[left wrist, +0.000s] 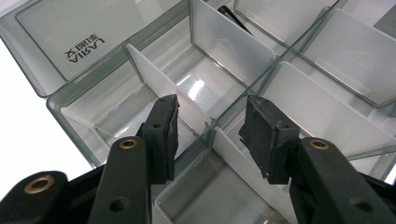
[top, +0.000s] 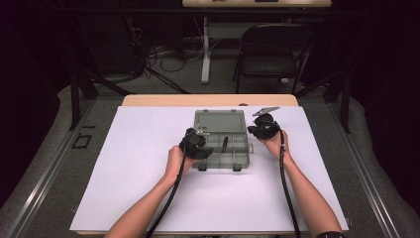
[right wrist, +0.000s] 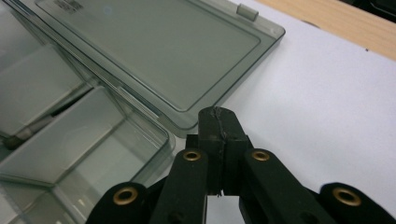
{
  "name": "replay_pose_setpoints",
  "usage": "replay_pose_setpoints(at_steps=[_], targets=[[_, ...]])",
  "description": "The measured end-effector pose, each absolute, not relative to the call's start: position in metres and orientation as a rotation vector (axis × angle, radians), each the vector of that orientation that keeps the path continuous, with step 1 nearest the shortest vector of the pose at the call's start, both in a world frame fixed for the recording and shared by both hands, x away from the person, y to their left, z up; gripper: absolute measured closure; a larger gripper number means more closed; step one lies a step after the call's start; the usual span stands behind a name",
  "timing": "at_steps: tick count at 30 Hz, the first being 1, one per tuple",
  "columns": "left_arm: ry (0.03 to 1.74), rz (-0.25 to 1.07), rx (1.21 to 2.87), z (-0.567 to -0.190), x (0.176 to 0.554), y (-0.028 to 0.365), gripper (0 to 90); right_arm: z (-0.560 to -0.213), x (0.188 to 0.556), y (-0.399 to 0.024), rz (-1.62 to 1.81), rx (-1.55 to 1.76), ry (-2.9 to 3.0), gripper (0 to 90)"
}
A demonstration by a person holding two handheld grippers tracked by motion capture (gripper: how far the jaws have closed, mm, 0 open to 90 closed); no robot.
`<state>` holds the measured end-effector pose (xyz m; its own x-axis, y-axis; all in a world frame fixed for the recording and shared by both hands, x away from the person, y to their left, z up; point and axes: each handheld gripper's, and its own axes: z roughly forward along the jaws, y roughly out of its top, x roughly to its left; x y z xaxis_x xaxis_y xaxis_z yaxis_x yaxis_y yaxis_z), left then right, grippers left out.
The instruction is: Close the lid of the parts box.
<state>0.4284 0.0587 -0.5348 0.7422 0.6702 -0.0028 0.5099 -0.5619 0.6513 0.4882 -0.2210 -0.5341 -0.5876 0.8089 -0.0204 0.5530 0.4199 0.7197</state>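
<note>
Bare forearms end in black tongs, the left tongs (top: 197, 144) and right tongs (top: 263, 126), each with brass-ringed pivot holes, ribbed dark pads and a trailing black cable.

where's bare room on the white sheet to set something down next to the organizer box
Broad bare white sheet lies left of the organizer box, and a wide strip runs in front of it between the two forearms. A narrower patch sits right of the box, past the right gripper. It is crowded at the box itself, where the left gripper hangs over the compartments beside the open lid.
</note>
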Motion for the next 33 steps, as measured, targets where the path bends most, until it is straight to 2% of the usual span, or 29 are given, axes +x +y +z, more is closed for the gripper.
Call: replay_pose_setpoints(at_steps=[14,33], targets=[[0.873,0.324,2.298,-0.535,0.429,0.059,55.5,-0.553,0.497,-0.215,0.889,1.216,2.354,90.0],[0.837,0.323,2.310,-0.536,0.430,0.060,56.5,-0.555,0.507,-0.218,0.950,1.304,2.311,90.0]])
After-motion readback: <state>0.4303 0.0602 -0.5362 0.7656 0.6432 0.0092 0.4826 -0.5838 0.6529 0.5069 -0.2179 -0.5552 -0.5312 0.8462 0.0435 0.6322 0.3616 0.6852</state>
